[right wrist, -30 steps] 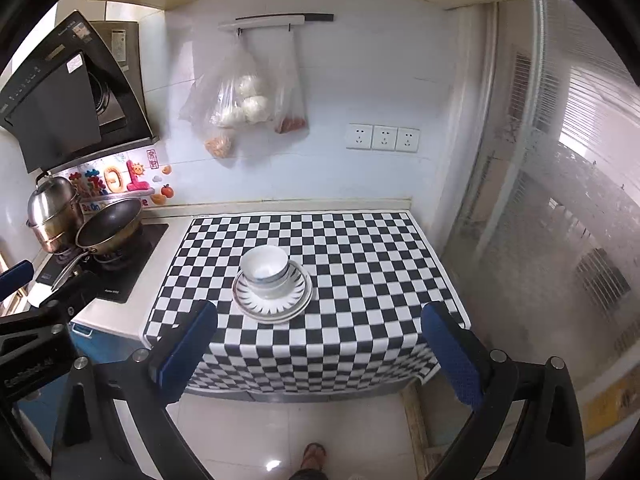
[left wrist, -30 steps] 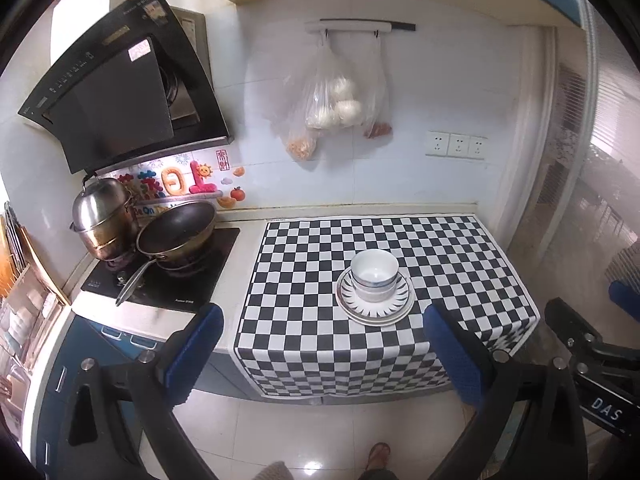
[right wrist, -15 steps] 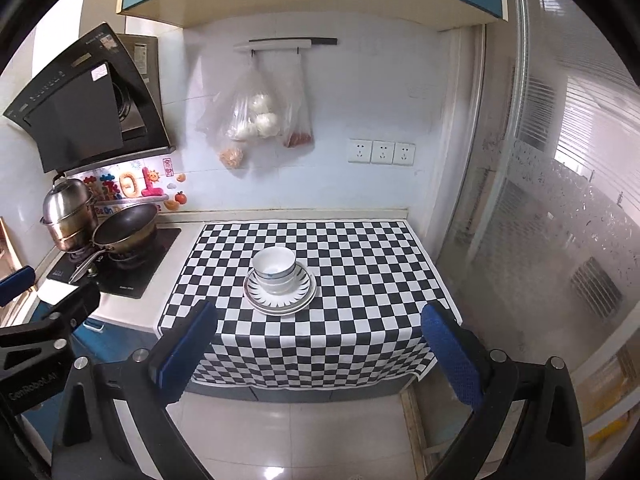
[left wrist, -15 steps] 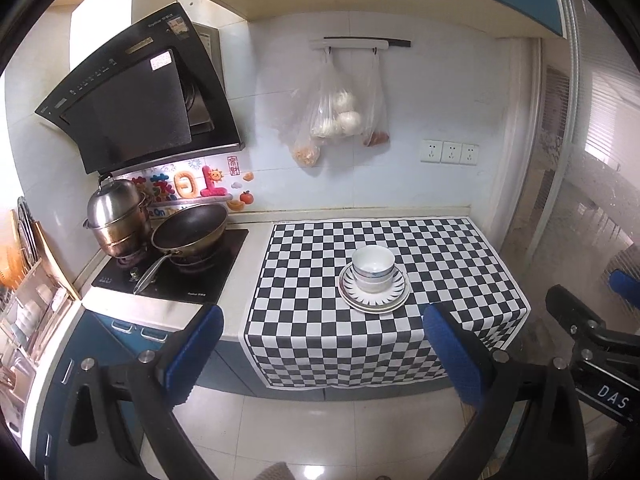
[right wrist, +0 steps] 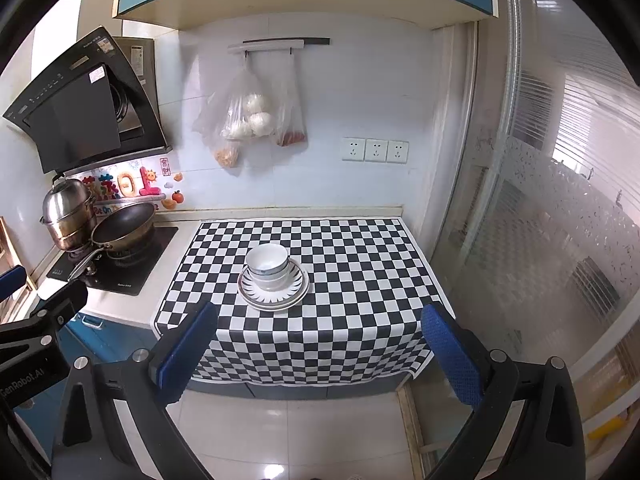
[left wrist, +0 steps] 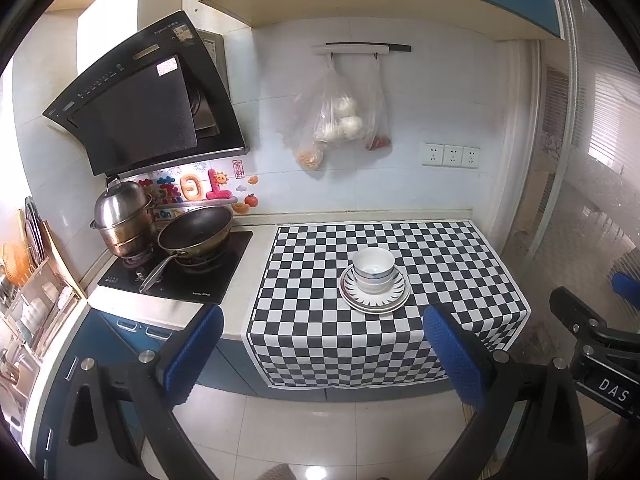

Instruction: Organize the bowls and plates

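In a small kitchen, a wok sits on the stove at left while stacked bowls rest on nested plates in the middle of a checkered cloth. The left gripper and right gripper hang over the floor, well back from the counter, jaws wide and empty. The stack looks already gathered; any further handling would call for an approach to the plates' rim.

- Left wrist cam sits well back, up high, facing the wall over the tabletop.
- Right wrist cam: same distance and direction, shifted right.
- Both catch the stove and stacked dishes.
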Available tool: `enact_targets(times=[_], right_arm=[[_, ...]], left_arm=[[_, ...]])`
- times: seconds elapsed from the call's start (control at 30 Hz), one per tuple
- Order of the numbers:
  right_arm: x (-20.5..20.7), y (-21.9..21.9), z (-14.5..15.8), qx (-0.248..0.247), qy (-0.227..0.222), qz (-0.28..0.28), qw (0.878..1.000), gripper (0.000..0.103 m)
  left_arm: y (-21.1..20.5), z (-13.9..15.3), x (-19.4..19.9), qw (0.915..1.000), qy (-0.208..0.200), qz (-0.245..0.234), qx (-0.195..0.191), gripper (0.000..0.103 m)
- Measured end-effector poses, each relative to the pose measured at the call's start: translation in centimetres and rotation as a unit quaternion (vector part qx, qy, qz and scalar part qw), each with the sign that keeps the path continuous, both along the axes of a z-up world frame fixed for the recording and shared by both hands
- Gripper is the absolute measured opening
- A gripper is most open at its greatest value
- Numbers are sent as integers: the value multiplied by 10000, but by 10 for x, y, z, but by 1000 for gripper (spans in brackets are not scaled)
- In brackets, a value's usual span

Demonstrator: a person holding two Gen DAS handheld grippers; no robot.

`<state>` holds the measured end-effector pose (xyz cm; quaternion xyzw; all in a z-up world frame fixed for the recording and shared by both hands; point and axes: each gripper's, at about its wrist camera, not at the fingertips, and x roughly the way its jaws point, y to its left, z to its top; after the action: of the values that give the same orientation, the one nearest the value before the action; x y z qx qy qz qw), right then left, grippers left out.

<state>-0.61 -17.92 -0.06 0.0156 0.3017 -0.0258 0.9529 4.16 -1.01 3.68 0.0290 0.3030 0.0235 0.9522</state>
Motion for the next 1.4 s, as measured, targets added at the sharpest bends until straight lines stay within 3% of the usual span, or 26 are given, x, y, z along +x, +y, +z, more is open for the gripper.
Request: enact_targets(times=[1.4], right_arm=[[-3,-10,-3,59,14,80,9999,103]], left_arm=[[-6,1,-16,9998,25,157,99,103]])
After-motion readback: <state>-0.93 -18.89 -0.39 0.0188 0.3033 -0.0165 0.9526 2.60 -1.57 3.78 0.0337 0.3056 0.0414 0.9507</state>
